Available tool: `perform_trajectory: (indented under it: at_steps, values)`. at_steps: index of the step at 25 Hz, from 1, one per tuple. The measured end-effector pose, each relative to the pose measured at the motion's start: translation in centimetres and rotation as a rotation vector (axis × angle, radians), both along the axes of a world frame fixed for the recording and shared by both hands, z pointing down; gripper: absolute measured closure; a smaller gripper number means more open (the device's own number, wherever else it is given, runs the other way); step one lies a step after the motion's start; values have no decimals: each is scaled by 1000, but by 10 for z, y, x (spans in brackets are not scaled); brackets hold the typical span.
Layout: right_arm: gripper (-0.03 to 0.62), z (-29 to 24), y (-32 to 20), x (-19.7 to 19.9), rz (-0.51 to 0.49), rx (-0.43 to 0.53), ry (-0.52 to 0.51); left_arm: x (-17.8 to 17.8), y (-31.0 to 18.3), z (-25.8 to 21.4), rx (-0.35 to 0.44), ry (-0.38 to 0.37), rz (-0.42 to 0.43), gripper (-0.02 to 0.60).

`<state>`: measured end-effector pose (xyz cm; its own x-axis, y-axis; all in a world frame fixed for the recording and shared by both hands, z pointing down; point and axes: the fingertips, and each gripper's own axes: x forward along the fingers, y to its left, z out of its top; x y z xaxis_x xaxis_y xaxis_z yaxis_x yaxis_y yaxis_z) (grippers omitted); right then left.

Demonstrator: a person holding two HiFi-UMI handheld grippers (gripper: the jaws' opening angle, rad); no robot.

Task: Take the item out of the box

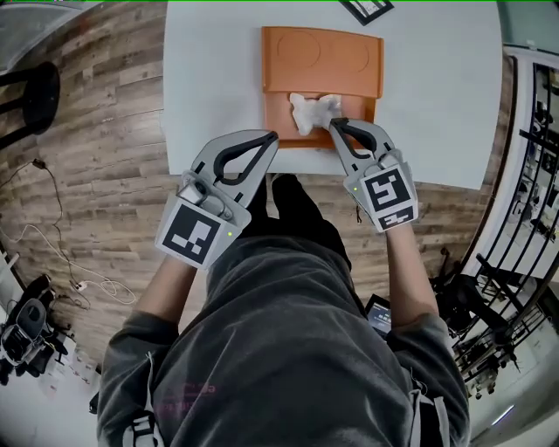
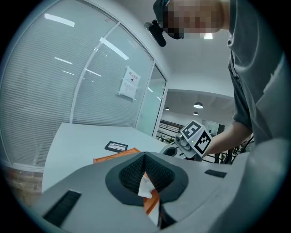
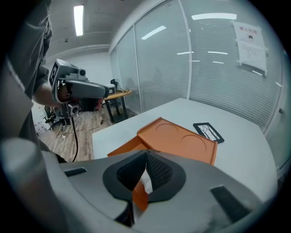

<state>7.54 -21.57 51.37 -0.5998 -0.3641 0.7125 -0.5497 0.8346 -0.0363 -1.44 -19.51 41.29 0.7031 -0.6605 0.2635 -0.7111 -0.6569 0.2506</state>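
The left tongs (image 1: 272,136) are closed, their tips pressed together at the near left corner of the box (image 1: 278,109). The box stands open on the white desk (image 1: 437,96) with its lid (image 1: 323,52) laid back flat. In the left gripper view, a strip of orange wall and a scrap of white show through the loop between the jaws, under the tips. Whether the tips touch the wall cannot be told.

The item (image 1: 313,112), a crumpled white wad, lies inside the box against its near wall, between the two pairs of tongs. It is right of the left tips and a little farther from the person, and just left of the right tips.

The right tongs (image 1: 334,125) are closed too, tips together at the near wall, close by the item's right edge. The right gripper view shows the orange wall and the white wad through the gap beneath the tips.

Beyond the lid, a black-framed card (image 1: 367,9) lies on the desk.
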Motion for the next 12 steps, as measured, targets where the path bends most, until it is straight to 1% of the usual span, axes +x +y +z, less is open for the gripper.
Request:
perform_trajectory:
  at_steps: [4, 8, 12]
  values:
    - [589, 12, 3, 5, -28, -6, 56, 3, 5, 2, -14, 7, -8, 572]
    - [589, 29, -4, -9, -46, -16, 103, -13, 5, 12, -27, 15, -2, 572]
    - [588, 43, -4, -11, -55, -32, 142, -13, 12, 19, -45, 18, 12, 571]
